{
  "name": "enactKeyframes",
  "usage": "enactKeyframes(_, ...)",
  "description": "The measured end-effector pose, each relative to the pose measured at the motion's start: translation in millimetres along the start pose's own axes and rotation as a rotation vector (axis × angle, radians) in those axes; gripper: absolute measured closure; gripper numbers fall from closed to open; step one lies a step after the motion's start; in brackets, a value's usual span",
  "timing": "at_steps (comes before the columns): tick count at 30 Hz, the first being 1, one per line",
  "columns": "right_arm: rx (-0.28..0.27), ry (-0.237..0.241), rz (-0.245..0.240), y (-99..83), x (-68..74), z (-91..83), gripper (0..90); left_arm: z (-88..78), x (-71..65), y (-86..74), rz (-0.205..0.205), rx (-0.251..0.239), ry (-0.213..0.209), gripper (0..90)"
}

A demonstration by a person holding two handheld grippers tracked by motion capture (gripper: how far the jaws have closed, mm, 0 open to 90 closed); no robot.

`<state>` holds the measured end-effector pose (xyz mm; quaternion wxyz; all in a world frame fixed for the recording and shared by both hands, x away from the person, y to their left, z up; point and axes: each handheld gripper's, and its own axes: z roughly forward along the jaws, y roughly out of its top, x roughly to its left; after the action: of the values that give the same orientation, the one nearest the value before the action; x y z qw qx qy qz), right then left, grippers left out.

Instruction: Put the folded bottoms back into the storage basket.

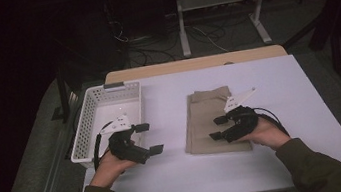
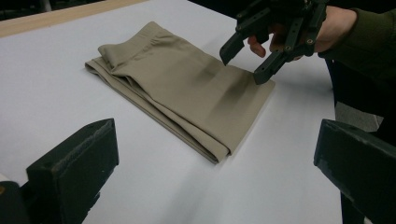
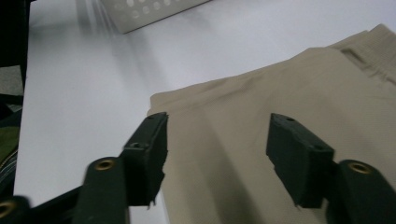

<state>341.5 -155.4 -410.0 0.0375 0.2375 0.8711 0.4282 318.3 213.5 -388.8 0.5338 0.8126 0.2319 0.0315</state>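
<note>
A pair of beige trousers lies folded flat on the white table. My right gripper hovers over the near right corner of the trousers with its jaws partly apart and nothing pinched between them. In the right gripper view the right gripper has beige trousers cloth under and beyond its pads. My left gripper is held wide open above bare table, left of the trousers and beside the basket. The left gripper view looks across at the trousers and at the right gripper.
A white perforated basket stands at the table's left side, close behind my left hand; its wall shows in the right gripper view. A wooden strip runs along the table's far edge. Cables and a metal stand lie on the floor beyond.
</note>
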Motion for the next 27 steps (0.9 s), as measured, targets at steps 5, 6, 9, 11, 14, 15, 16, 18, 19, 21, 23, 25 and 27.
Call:
enactKeyframes(5, 0.010, 0.013, -0.006, -1.4, 0.1, -0.2, 49.7, -0.1, -0.1, -0.1, 0.001, 0.001, 0.000, 0.0)
enactKeyframes(6, 0.010, 0.015, -0.008, -1.4, 0.2, -0.6, 51.9, 0.0, -0.1, -0.1, 0.001, 0.001, 0.001, 0.0)
enactKeyframes(9, 0.015, 0.024, -0.008, -2.3, 0.9, -1.1, 58.9, 0.0, -0.1, -0.1, 0.002, 0.002, 0.000, 0.0)
enactKeyframes(11, 0.025, 0.028, -0.009, -3.7, 1.0, -0.2, 59.0, 0.0, 0.0, -0.1, 0.001, 0.002, 0.000, 0.0)
enactKeyframes(14, 0.046, 0.040, -0.017, -6.8, 1.9, 2.7, 59.6, -0.1, -0.1, -0.1, 0.001, 0.002, 0.000, 0.0)
enactKeyframes(15, 0.046, 0.040, -0.017, -6.8, 1.9, 2.7, 59.6, -0.1, -0.1, -0.1, 0.001, 0.002, 0.000, 0.0)
enactKeyframes(16, 0.053, 0.043, -0.020, -8.2, 2.4, 4.2, 59.9, -0.1, 0.0, -0.1, 0.000, 0.002, 0.000, 0.0)
enactKeyframes(18, 0.065, 0.047, -0.024, -9.3, 3.2, 5.4, 59.9, -0.1, 0.0, -0.1, 0.001, 0.002, 0.000, 0.0)
enactKeyframes(19, 0.065, 0.047, -0.024, -9.3, 3.2, 5.4, 59.9, -0.1, 0.0, -0.1, 0.001, 0.002, 0.000, 0.0)
enactKeyframes(21, 0.071, 0.053, -0.028, -10.0, 4.0, 6.5, 60.3, -0.1, -0.1, -0.1, 0.000, 0.003, 0.001, 0.0)
enactKeyframes(23, 0.079, 0.059, -0.030, -11.3, 4.5, 8.0, 60.3, -0.1, 0.0, -0.1, 0.001, 0.003, 0.000, 0.0)
enactKeyframes(25, 0.094, 0.063, -0.035, -13.9, 4.7, 10.7, 60.6, -0.1, 0.1, 0.0, -0.001, 0.002, 0.000, 0.0)
enactKeyframes(27, 0.095, 0.063, -0.035, -14.4, 4.8, 11.1, 60.6, -0.1, 0.1, 0.0, 0.000, 0.003, 0.000, 0.0)
